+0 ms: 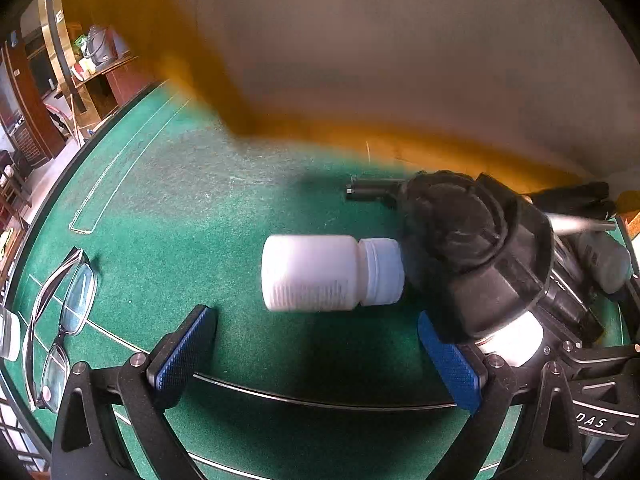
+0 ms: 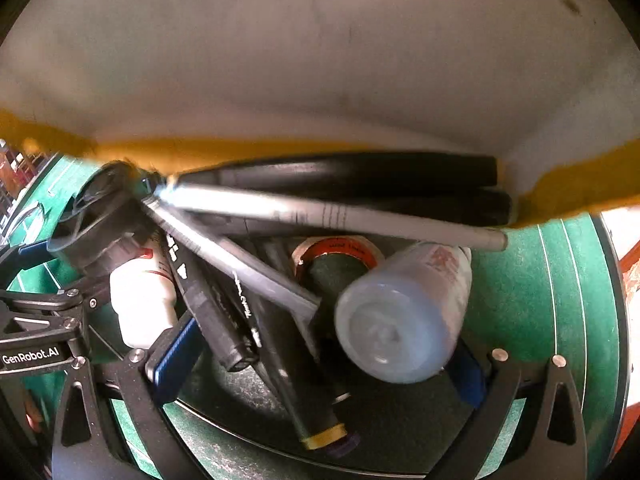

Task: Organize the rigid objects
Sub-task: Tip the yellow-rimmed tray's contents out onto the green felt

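Left claw (image 1: 316,356) spread wide, empty; white bottle (image 1: 332,274) ahead. Right claw (image 2: 320,356) apart ("GenRobot.AI" on frame), blue bottle (image 2: 400,316) between.

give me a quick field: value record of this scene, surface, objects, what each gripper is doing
surface: green felt table with white lines
left gripper: open, empty, fingers either side of a lying white pill bottle, not touching it
right gripper: open, over a pile of items; contact cannot be told
pile: grey pens, black markers, tape roll, bluish bottle, white bottle with black cap
far left: eyeglasses
image quality: motion blur
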`<state>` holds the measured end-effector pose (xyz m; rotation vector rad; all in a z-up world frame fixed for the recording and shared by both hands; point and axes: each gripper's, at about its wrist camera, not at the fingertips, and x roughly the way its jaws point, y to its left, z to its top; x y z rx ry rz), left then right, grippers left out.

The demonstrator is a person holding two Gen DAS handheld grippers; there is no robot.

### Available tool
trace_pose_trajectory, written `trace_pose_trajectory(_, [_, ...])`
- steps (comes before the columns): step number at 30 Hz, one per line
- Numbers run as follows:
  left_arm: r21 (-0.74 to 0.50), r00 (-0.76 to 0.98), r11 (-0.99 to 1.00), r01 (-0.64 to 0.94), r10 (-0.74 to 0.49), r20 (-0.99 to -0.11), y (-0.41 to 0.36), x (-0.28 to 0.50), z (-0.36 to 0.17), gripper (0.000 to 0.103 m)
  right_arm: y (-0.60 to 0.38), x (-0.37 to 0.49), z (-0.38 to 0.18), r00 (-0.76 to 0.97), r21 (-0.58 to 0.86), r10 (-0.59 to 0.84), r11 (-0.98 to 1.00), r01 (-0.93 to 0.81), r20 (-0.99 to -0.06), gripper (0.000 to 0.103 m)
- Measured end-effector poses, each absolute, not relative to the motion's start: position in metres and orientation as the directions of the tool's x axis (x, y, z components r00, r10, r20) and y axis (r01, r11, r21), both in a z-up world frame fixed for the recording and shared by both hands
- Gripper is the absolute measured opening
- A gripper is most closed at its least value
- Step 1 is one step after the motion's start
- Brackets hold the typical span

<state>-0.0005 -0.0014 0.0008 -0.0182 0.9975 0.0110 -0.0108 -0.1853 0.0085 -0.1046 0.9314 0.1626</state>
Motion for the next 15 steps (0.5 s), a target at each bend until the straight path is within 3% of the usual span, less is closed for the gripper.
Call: trace_pose_trajectory(15, [-0.011, 0.543, 1.000, -0.017, 0.000, -0.840, -0.0021, -0.0019, -0.0005, 0.102, -0.1849, -0.0134, 0.0090, 0.588, -0.022, 0.092, 0.983, -0.184, -0.803, 0.103])
